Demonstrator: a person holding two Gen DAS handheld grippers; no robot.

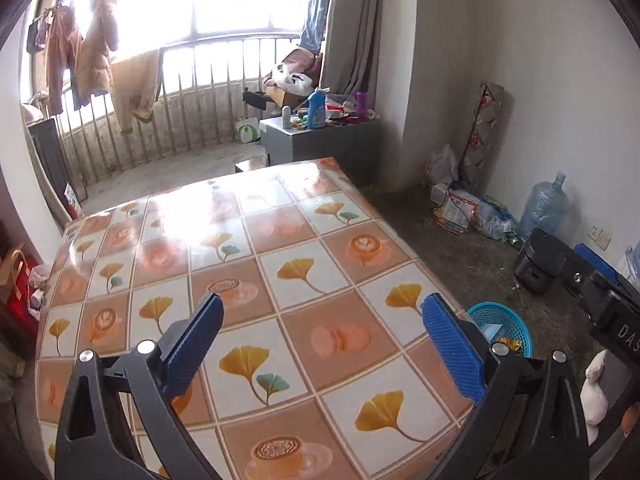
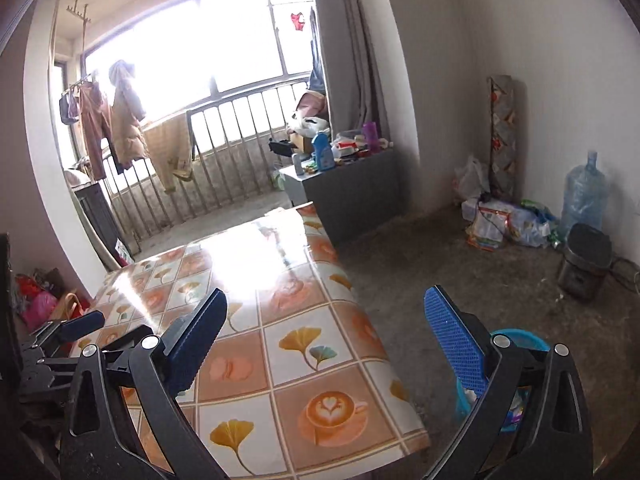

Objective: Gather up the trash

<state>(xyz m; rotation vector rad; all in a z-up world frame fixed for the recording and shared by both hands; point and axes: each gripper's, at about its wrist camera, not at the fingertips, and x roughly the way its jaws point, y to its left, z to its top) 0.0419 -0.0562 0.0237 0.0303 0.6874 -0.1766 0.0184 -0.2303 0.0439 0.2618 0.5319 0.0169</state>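
Note:
My left gripper [image 1: 324, 304] hangs open over the table [image 1: 280, 240], which is covered with a tile-and-leaf patterned cloth; nothing is between its blue pads. My right gripper [image 2: 326, 296] is also open and holds nothing, above the table's right edge [image 2: 360, 320]. A blue plastic basket [image 1: 506, 320] stands on the floor beside the table's right side, with wrappers [image 1: 508, 345] inside it. In the right wrist view the basket [image 2: 528, 340] is partly hidden behind my right finger. One blue finger of the left gripper [image 2: 82, 328] shows at the left edge of that view.
A grey cabinet [image 1: 320, 144] crowded with bottles stands beyond the table. By the right wall are a pile of bags and packets [image 2: 504, 224], a water jug [image 2: 582, 192] and a black cooker [image 2: 586, 264]. Bags [image 2: 40, 304] lie on the floor at left.

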